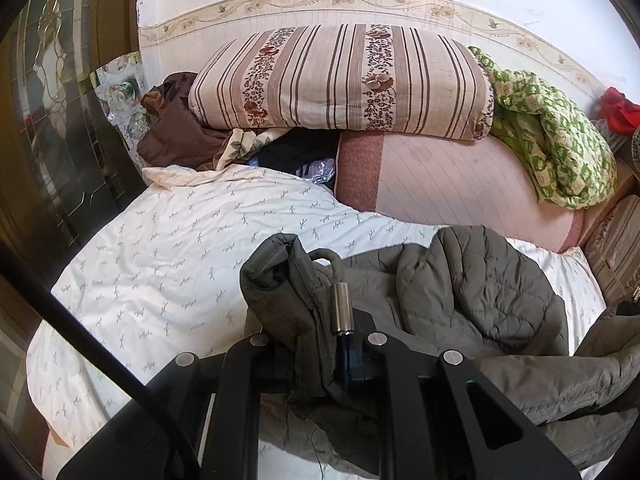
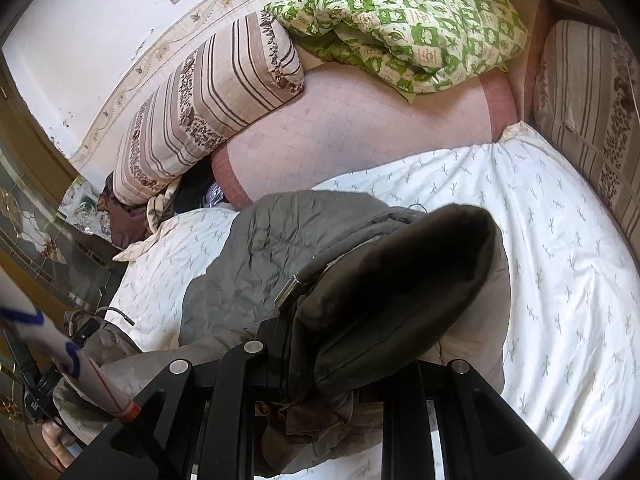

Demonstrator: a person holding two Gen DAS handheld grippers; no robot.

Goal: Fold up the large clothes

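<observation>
Material: olive-grey quilted padding, a puffy jacket (image 1: 472, 280) with a thin shell that creases and slumps wherever it is unsupported.
Where it lies: on the white sprigged bedsheet (image 1: 168, 248), bunched toward 6 o'clock in both wrist views, one end lifted into each gripper and the middle sagging onto the bed.
Left gripper (image 1: 320, 344): fingers drawn together on a rolled edge of the jacket; a loop of cord with a metal cord end (image 1: 341, 308) stands just above the pinch, at 12 o'clock from it.
Right gripper (image 2: 316, 344): fingers clamped on a thicker, folded bulge of the jacket that balloons out toward 1 o'clock; a second metal toggle (image 2: 291, 291) sits at 11 o'clock from the pinch.
Handling, as judged: light for its bulk, soft, springy and rather slick, so a fold will likely puff back open unless pressed flat.
Where to hold, as judged: stitched hems and seams, where layers bunch firm; not the cord, which would slide.
Risk, as judged: fabric creeping out of a shallow pinch while the span hangs between the two hands.
Surroundings: striped pillow (image 1: 340, 76) at 12 o'clock, green patterned quilt (image 1: 552, 136) at 2 o'clock, both well apart from the jacket.
</observation>
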